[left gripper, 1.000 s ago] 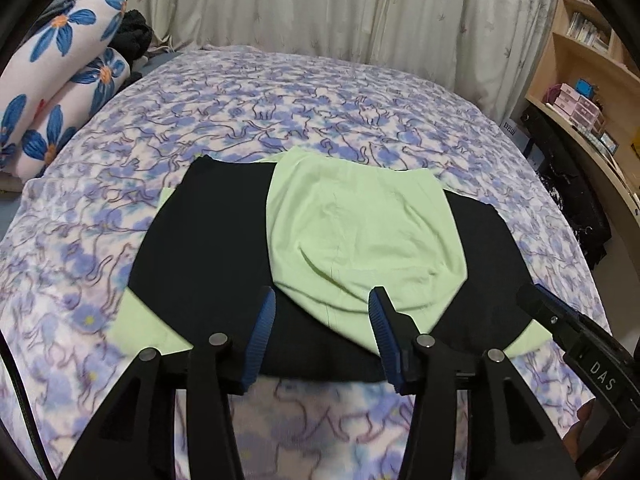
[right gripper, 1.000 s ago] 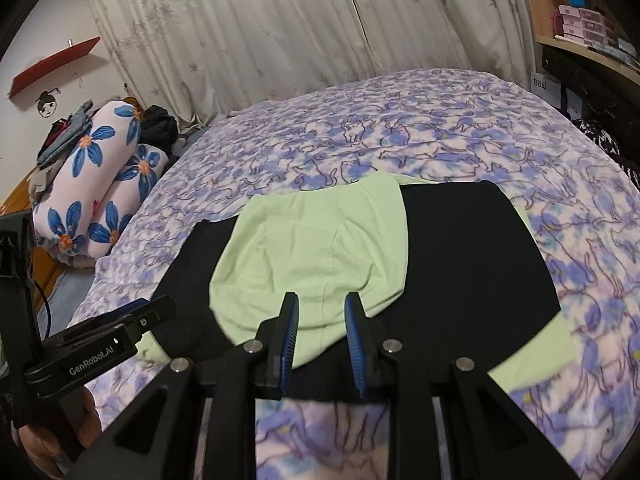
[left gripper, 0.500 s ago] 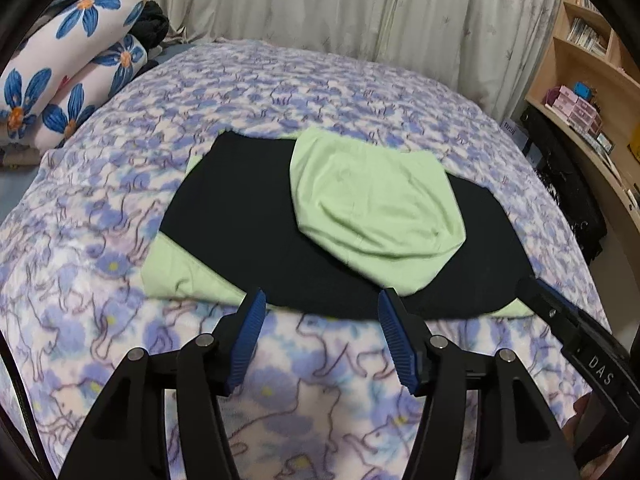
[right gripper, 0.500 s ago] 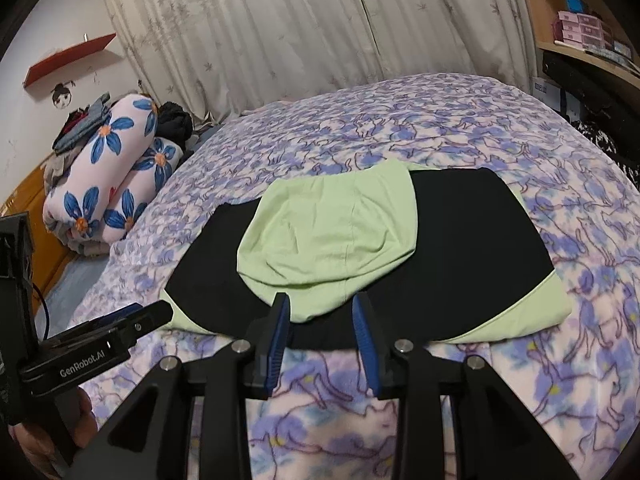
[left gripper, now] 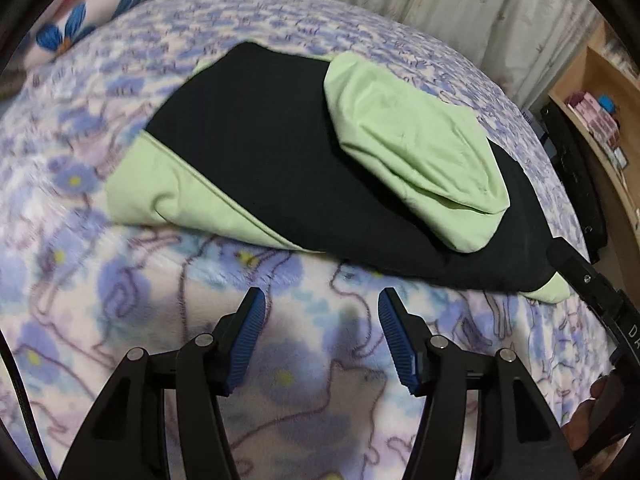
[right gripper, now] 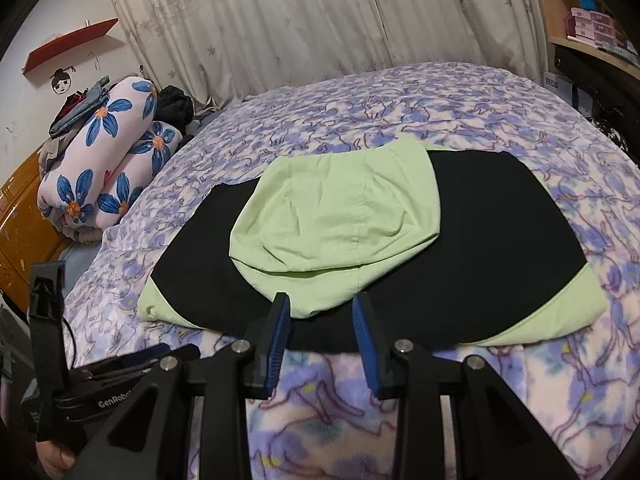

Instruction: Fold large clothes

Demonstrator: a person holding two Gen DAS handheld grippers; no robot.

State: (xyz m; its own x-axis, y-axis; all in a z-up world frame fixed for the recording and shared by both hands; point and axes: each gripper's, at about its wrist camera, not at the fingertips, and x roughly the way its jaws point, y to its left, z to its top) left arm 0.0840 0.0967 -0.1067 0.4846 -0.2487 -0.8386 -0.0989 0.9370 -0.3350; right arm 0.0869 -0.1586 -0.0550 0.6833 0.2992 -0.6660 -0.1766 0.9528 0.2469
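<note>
A folded black garment (left gripper: pixel 272 152) with pale green corners lies flat on the bed, its green hood (left gripper: pixel 416 148) folded on top. My left gripper (left gripper: pixel 321 294) is open over bare blanket, just short of the garment's near edge, with nothing between its fingers. In the right wrist view the same garment (right gripper: pixel 492 216) and hood (right gripper: pixel 340 216) lie straight ahead. My right gripper (right gripper: pixel 321 299) is open, its tips above the near edge below the hood, gripping nothing. Each gripper shows in the other's view: the right one (left gripper: pixel 592 288), the left one (right gripper: pixel 120 376).
A purple flowered blanket (left gripper: pixel 280 380) covers the whole bed. Rolled bedding with blue flowers (right gripper: pixel 104 160) and a heap of clothes lie at the far left. Curtains (right gripper: pixel 300 20) hang behind the bed. A wooden shelf (left gripper: pixel 600 120) with boxes stands on the right.
Both grippers drew back toward the near edge and sank, and their jaws spread wider. The left one came off the hood to hover over bare blanket. The garment has not moved.
</note>
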